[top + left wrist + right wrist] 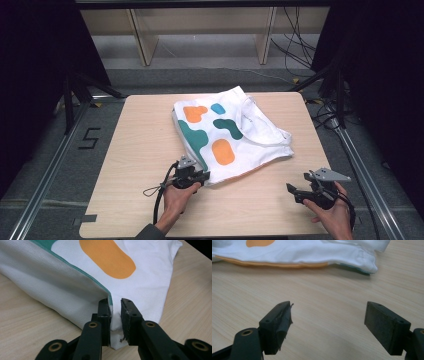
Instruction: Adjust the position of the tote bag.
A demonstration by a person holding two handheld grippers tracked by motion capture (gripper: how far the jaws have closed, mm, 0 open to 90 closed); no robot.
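Left gripper [201, 177] pinches the near corner of the white woven bag [227, 132], printed with rounded orange and teal blobs, on the pale wood-grain table [135, 150]. Its own view shows the mesh weave between the jaws. Right of the bag, right gripper [296, 192] gapes wide, holding nothing

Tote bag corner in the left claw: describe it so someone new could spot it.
On the wooden table lies a white tote bag printed with orange and teal blobs. Follow its teal-trimmed edge to the near corner, the one nearest the person. That corner sits pinched in the left claw; the right claw is open, apart from the bag.
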